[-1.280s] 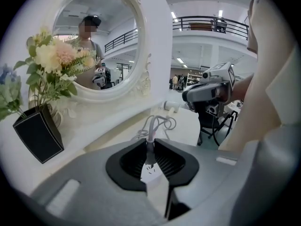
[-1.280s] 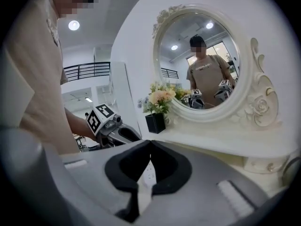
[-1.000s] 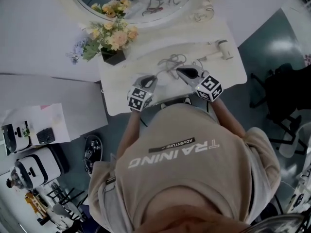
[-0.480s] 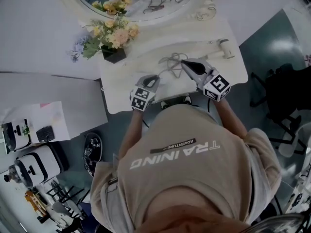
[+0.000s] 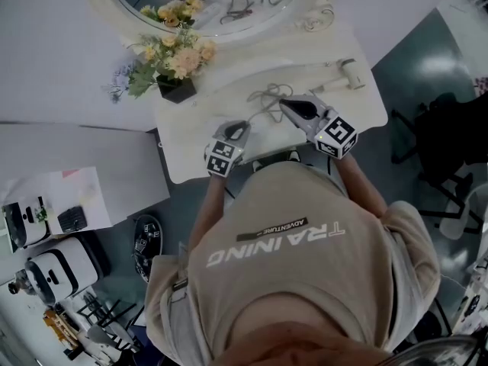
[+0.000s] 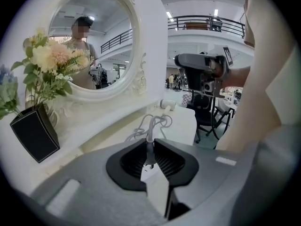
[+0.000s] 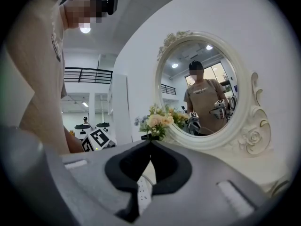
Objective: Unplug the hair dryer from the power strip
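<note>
On the white vanity table (image 5: 366,117), my left gripper (image 5: 241,126) points down at the power strip (image 6: 154,185). The strip is a white block seen in the gap under its jaws. A pale cable (image 6: 149,131) runs between the fingertips and ends in a dark plug at the strip; the tips pinch it. The cable leads back to a loose coil (image 5: 267,95) and the white hair dryer (image 5: 348,73). My right gripper (image 5: 284,104) hangs level above the table with its tips touching and nothing seen between them. The strip's sockets (image 7: 142,192) show below it.
A black vase of flowers (image 5: 174,59) stands at the table's back left. An oval mirror (image 5: 213,2) in an ornate white frame stands behind it. A dark office chair (image 5: 446,139) is on the floor to the right. Shelves with gear sit at the lower left.
My right gripper has risen and drawn away from the left gripper, toward the coil. The left gripper has kept still.
</note>
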A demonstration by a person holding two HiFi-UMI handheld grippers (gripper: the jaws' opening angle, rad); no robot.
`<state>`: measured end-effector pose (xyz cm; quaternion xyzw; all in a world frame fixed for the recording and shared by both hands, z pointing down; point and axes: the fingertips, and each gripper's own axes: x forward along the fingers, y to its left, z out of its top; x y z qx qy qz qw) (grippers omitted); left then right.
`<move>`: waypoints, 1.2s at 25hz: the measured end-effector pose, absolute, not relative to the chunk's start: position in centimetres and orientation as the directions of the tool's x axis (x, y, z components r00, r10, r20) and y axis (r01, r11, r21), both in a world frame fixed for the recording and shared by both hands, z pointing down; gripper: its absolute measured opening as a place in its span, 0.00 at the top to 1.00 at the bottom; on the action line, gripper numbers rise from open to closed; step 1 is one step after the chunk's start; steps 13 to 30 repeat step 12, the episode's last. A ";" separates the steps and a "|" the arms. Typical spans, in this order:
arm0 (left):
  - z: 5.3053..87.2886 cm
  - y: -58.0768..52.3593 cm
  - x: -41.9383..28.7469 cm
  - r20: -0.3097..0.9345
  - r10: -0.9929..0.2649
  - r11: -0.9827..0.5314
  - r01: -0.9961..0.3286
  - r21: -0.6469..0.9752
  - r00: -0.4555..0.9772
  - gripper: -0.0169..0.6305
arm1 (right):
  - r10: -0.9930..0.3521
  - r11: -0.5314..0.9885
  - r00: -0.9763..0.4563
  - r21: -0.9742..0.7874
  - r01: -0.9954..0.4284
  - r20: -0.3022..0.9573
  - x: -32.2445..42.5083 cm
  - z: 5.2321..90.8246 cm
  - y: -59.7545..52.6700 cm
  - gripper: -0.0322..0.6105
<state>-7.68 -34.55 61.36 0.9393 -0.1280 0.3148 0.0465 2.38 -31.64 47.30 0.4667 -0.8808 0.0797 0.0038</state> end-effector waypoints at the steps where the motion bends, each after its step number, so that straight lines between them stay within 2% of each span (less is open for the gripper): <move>1: 61.4 -34.6 -7.7 0.602 -0.211 -0.963 -0.269 0.007 0.770 0.89 | -0.820 0.553 -0.566 -0.139 -0.822 0.086 2.3 47.5 -31.6 0.95; 30: 61.4 -35.0 -6.9 0.586 -0.185 -0.971 -0.240 0.016 0.789 0.89 | -0.828 0.534 -0.551 -0.157 -0.831 0.104 2.3 47.7 -32.4 0.95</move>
